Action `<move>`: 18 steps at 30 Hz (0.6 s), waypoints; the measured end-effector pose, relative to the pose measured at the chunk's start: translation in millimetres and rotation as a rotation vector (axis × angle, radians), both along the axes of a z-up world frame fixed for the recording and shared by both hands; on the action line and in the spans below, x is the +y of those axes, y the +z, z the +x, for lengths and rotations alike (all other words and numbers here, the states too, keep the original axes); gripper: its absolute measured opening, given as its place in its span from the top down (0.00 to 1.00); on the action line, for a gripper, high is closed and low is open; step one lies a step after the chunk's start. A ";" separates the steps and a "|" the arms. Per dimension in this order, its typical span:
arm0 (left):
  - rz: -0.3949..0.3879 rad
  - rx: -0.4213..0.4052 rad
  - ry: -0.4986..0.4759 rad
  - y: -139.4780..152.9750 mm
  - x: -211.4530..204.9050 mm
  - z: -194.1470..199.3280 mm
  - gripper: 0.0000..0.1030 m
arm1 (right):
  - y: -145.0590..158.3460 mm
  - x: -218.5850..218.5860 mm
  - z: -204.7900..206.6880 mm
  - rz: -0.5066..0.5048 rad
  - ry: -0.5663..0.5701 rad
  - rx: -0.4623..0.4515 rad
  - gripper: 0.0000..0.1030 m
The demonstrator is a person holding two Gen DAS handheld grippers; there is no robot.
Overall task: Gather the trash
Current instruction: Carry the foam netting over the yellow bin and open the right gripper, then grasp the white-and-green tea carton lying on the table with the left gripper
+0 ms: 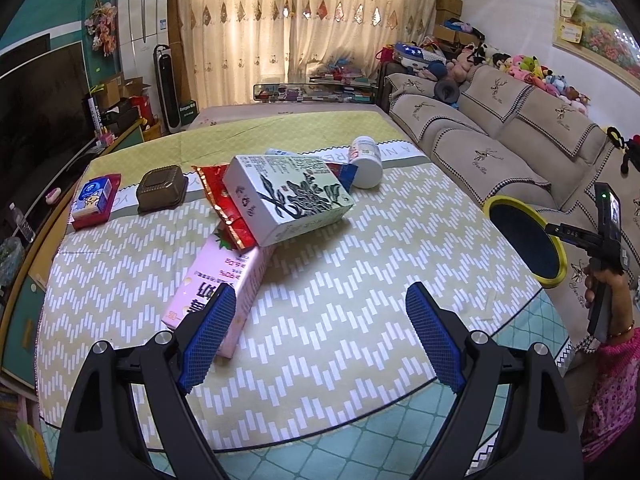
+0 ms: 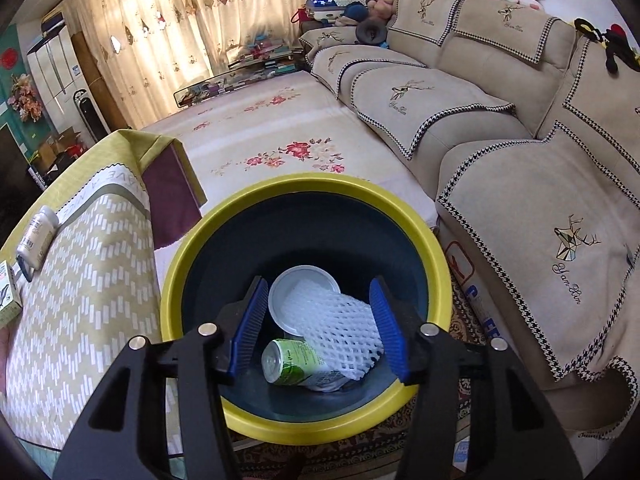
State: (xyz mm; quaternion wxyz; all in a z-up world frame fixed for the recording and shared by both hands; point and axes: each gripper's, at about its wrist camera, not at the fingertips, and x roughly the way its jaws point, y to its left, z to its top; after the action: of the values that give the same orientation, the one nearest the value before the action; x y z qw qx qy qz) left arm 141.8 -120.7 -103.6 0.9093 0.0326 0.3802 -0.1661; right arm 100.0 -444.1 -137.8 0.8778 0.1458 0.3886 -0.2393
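Note:
My left gripper (image 1: 320, 312) is open and empty, low over the table, its left pad beside a pink carton (image 1: 218, 284). Beyond lie a green-and-white box (image 1: 288, 196) on a red wrapper (image 1: 218, 196), and a white bottle (image 1: 366, 160) on its side. My right gripper (image 2: 316, 320) is open and empty above the yellow-rimmed trash bin (image 2: 192, 256). Inside the bin are a green can (image 2: 292, 362), a white foam net (image 2: 340, 324) and a white lid (image 2: 288, 284). The bin (image 1: 556, 276) and the right gripper's handle (image 1: 604, 236) show at the right of the left wrist view.
A brown tray (image 1: 162, 188) and a red tissue holder (image 1: 94, 200) sit at the table's far left. A beige sofa (image 2: 520, 160) runs along the right. A TV (image 1: 40, 112) stands at the left. The white bottle (image 2: 38, 236) lies near the table's edge.

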 end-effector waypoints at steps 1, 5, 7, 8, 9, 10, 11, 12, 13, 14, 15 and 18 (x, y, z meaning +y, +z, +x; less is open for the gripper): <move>0.002 0.000 0.004 -0.1 1.1 2.0 0.17 | 0.1 1.9 0.8 -0.002 0.005 0.001 0.50; 0.002 0.009 0.016 -0.3 5.8 19.2 0.17 | 0.1 7.5 4.8 -0.004 0.021 0.006 0.50; -0.003 0.015 0.020 -0.1 7.0 29.6 0.17 | 0.0 9.9 6.2 -0.005 0.027 0.007 0.50; -0.008 0.021 0.024 -0.1 8.3 36.2 0.17 | 0.1 11.5 7.1 -0.005 0.030 0.007 0.50; -0.015 0.026 0.027 0.3 9.3 41.2 0.17 | 0.4 12.5 7.2 -0.005 0.033 0.007 0.50; -0.026 0.033 0.027 0.8 10.6 47.6 0.17 | 0.4 13.7 7.8 -0.006 0.036 0.008 0.50; -0.034 0.036 0.028 1.4 11.9 51.5 0.17 | 0.7 14.3 8.4 -0.006 0.038 0.009 0.50; -0.046 0.040 0.025 2.6 13.1 57.5 0.17 | 0.4 15.0 9.0 -0.006 0.039 0.010 0.49; -0.062 0.046 0.020 3.3 14.3 62.6 0.17 | 0.1 15.4 9.5 -0.005 0.040 0.011 0.49; -0.080 0.054 0.014 3.5 15.5 67.1 0.17 | -0.1 15.3 9.7 -0.005 0.041 0.012 0.49; -0.105 0.069 0.008 3.3 17.3 74.0 0.18 | -0.7 15.2 9.8 -0.004 0.042 0.013 0.49; -0.142 0.091 0.001 1.7 20.3 85.0 0.21 | -2.2 14.5 11.2 -0.001 0.042 0.015 0.49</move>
State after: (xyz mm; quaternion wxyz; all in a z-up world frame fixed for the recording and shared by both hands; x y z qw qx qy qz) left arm 226.8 -100.4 -101.9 0.8913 -0.0397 0.4083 -0.1934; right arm 111.2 -429.6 -139.9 0.8796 0.1353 0.3982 -0.2223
